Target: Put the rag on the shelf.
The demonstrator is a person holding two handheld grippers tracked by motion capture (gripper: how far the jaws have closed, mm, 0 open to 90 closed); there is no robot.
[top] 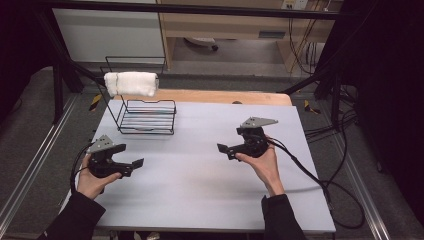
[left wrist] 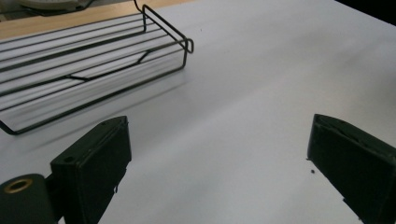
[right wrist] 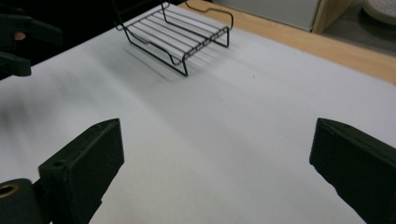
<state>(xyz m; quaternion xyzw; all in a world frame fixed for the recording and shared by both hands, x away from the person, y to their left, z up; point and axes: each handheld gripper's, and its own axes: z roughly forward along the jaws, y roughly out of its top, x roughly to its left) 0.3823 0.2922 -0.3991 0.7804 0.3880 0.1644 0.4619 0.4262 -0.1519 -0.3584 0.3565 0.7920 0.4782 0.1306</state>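
Fluffy white towel roll [top: 131,83] atop black wire rack [top: 146,117]; both grippers' jaws wide apart, empty.

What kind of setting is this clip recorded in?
Probably a lab or data-collection workspace: a white table framed by black metal rails, loose black cables on the floor, and a black wire rack with a rolled white towel as props.

Wire rack [left wrist: 88,65] cut off at left

Rack [top: 147,117]: on the table [top: 200,190], beyond the left gripper [top: 131,166].
Towel [top: 131,83]: on the rack's top rail.
Right gripper [top: 226,150]: well right of the rack.
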